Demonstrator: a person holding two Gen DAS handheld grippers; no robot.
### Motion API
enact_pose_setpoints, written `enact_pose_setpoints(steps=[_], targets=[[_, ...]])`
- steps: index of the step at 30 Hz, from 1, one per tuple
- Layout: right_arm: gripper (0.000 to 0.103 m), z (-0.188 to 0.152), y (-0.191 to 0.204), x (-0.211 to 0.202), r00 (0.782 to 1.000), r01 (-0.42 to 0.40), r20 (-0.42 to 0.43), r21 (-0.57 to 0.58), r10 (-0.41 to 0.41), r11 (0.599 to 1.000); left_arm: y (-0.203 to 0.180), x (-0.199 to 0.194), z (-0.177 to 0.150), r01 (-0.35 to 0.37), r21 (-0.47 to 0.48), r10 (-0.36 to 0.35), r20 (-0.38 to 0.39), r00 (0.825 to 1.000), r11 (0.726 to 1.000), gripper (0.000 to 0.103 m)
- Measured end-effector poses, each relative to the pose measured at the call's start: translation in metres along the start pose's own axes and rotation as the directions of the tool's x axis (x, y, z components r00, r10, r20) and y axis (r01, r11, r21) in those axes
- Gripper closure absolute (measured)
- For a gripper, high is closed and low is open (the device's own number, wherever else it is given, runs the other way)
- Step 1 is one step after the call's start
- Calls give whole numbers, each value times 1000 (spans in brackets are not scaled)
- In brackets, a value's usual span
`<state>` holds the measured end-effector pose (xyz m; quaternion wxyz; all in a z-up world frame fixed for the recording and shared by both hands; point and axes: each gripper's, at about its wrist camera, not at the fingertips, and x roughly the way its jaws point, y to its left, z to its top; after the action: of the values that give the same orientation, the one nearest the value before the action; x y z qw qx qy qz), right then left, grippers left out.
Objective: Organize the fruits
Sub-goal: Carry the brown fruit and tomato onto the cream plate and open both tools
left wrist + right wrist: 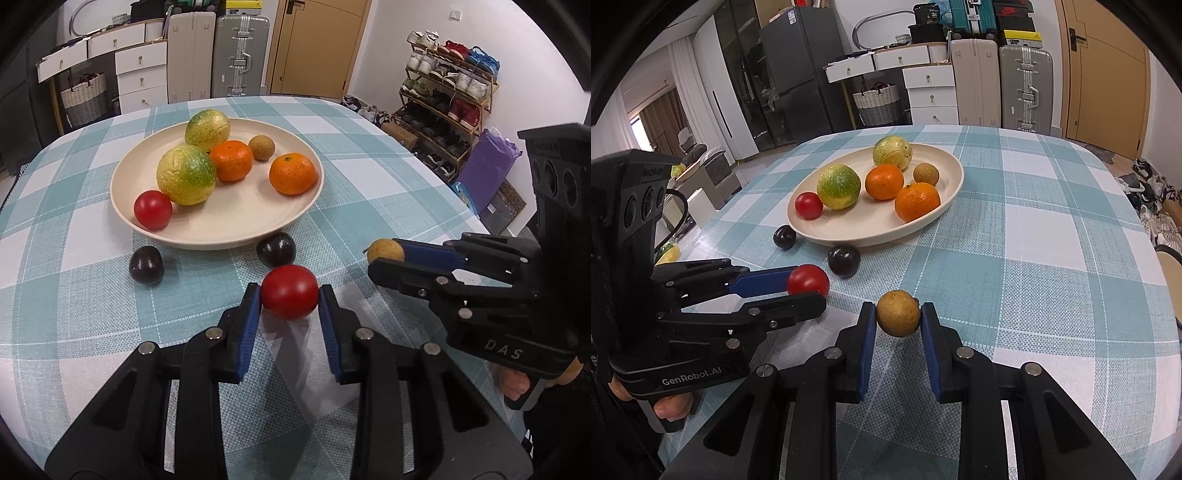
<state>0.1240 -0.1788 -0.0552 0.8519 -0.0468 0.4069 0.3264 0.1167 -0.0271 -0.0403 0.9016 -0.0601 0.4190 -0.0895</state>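
Observation:
My left gripper is shut on a red tomato, its blue pads pressing both sides just above the checked tablecloth. In the right wrist view the same gripper holds the tomato at the left. My right gripper is shut on a small brown round fruit; from the left wrist it shows at the right. Beyond both stands a cream plate with two yellow-green fruits, two oranges, a small brown fruit and a red tomato.
Two dark plums lie on the cloth at the plate's near rim. The table's rounded far edge is behind the plate. Past it are white drawers, suitcases, a door and a shoe rack. A person's fingers grip the left handle.

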Motion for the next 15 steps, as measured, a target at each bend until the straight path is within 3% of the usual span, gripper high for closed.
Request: enact_pose_setpoints(steps=[15], targets=[[78,10,7,-6,999,-10,34,-14,10,1000,17,-24,7,-32,-45,35,72,997,998,74]])
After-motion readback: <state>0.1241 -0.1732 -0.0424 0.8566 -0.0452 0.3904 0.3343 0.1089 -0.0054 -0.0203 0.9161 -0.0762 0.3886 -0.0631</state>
